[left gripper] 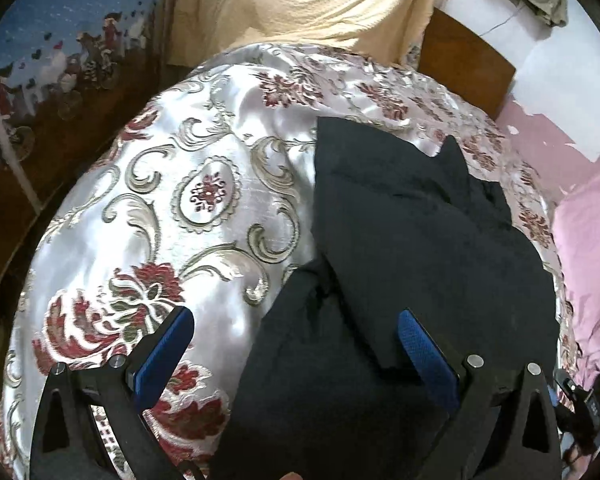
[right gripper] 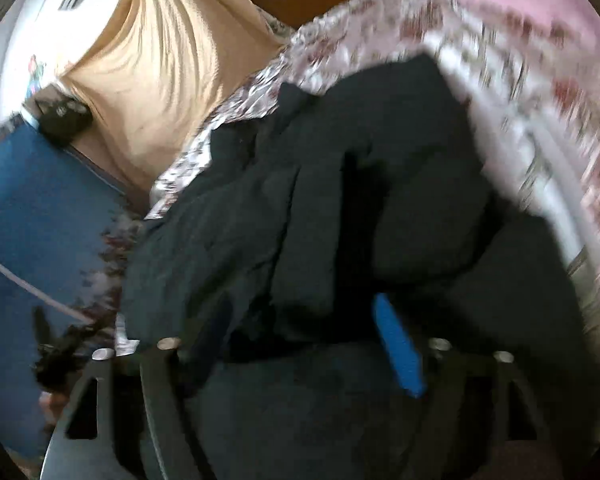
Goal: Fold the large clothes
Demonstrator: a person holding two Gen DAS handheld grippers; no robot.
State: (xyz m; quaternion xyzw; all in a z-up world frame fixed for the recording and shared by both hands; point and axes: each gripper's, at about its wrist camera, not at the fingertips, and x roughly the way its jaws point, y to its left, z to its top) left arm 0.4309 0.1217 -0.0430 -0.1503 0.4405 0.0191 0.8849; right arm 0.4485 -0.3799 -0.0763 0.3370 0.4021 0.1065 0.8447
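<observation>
A large black garment lies folded in layers on the floral silver bedspread. My left gripper is open over the garment's near left edge; its blue-padded fingers stand wide apart, one over the bedspread, one over the cloth. In the blurred right wrist view the same black garment fills the middle. My right gripper hovers low over it; one blue finger pad shows, the left finger is hidden by dark cloth, so I cannot tell its state.
A cream blanket lies at the head of the bed. A wooden headboard stands behind. Pink cloth lies at the right. A blue patterned wardrobe front stands at the left.
</observation>
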